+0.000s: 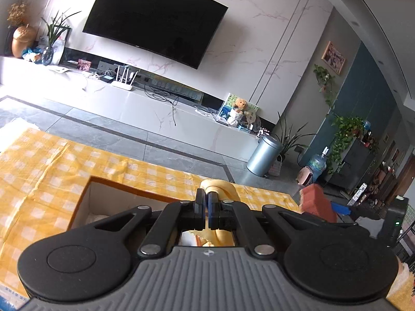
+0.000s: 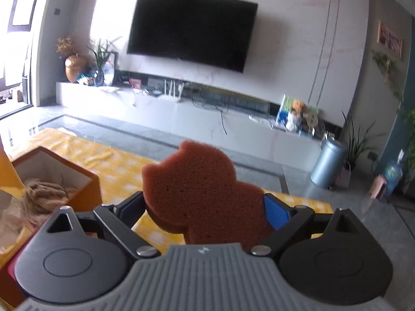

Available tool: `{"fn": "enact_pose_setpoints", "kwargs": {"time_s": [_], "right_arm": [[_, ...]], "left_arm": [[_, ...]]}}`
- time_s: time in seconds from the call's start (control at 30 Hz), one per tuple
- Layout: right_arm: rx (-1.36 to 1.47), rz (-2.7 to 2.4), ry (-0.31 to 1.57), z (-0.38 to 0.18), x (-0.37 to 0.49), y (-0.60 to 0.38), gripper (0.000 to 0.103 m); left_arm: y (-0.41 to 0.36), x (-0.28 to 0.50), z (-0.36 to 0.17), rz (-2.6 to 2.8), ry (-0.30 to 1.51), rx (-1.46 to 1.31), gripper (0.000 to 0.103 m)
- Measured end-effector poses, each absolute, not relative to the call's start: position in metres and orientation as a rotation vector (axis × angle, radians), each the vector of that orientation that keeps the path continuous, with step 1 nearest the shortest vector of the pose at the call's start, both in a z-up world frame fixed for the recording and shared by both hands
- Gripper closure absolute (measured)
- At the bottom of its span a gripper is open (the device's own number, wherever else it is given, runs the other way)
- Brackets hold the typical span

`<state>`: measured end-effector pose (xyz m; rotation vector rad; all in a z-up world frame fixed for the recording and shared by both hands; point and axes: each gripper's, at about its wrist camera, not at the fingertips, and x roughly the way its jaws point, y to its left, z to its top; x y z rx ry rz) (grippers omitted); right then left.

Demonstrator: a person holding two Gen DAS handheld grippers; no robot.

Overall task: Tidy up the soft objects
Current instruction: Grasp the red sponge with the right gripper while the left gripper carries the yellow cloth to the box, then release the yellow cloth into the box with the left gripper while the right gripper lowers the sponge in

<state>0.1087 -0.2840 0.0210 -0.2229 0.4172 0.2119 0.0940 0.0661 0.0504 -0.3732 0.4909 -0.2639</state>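
The right tongs [image 2: 205, 207] stand wide yet are clamped on a brown, animal-shaped sponge [image 2: 197, 186], its flat faces upright and its edges pinched between the blue pads [image 2: 276, 213]; it is held in the air above the table's yellow checked cloth [image 2: 122, 173]. The left tongs [image 1: 206, 202] are drawn together on a pale yellow, rubbery-looking soft thing [image 1: 220, 185] that bulges out beyond the tips and shows again beneath them; what exactly it is I cannot tell. It hangs just beyond the open orange box [image 1: 89, 189], whose white inside shows at the left; from the right wrist view that box [image 2: 85, 181] already holds a tan bundle of knitted or roped fabric [image 2: 44, 194]. The sponge looks light, porous and springy, so it should squash under the pads and spring back when let go; a hold across its broad middle, as now, seems safer than one on the small ears, which would likely fold. The yellow piece looks floppy and may sag or slip, so gripping a thick fold is probably best.
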Motion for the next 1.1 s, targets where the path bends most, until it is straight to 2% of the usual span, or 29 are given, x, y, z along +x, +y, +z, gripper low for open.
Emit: {"fn": "enact_pose_setpoints", "kwargs": {"time_s": [0.1, 0.27, 0.53, 0.67, 0.73, 0.77, 0.8, 0.87, 0.97, 1.1], "right_arm": [[-0.212, 0.292, 0.377, 0.042, 0.093, -0.246, 0.009], [-0.217, 0.503, 0.433, 0.051, 0.088, -0.181, 0.009], [-0.312, 0.593, 0.581, 0.020, 0.111, -0.097, 0.009], [-0.353, 0.598, 0.627, 0.000, 0.126, -0.067, 0.009], [-0.359, 0.588, 0.646, -0.007, 0.133, -0.056, 0.009], [-0.361, 0.573, 0.657, -0.011, 0.139, -0.052, 0.009], [-0.364, 0.559, 0.664, -0.015, 0.143, -0.049, 0.009], [-0.385, 0.524, 0.679, -0.024, 0.153, -0.041, 0.008], [-0.406, 0.472, 0.704, -0.036, 0.161, -0.040, 0.005], [-0.330, 0.489, 0.698, -0.037, 0.159, -0.046, 0.002]], "left_arm": [[0.084, 0.088, 0.045, -0.247, 0.497, -0.344, 0.101], [0.104, 0.088, 0.023, -0.251, 0.572, -0.347, 0.101], [0.106, 0.090, -0.024, -0.248, 0.740, -0.227, 0.101], [0.112, 0.081, -0.032, -0.225, 0.727, -0.232, 0.098], [0.113, 0.075, -0.031, -0.200, 0.712, -0.222, 0.087], [0.112, 0.071, -0.028, -0.183, 0.695, -0.204, 0.070], [0.111, 0.067, -0.025, -0.169, 0.666, -0.191, 0.042], [0.111, 0.056, -0.017, -0.146, 0.584, -0.194, 0.005], [0.114, 0.044, -0.007, -0.106, 0.488, -0.244, 0.003], [0.121, 0.041, 0.000, -0.057, 0.450, -0.314, 0.002]]}}
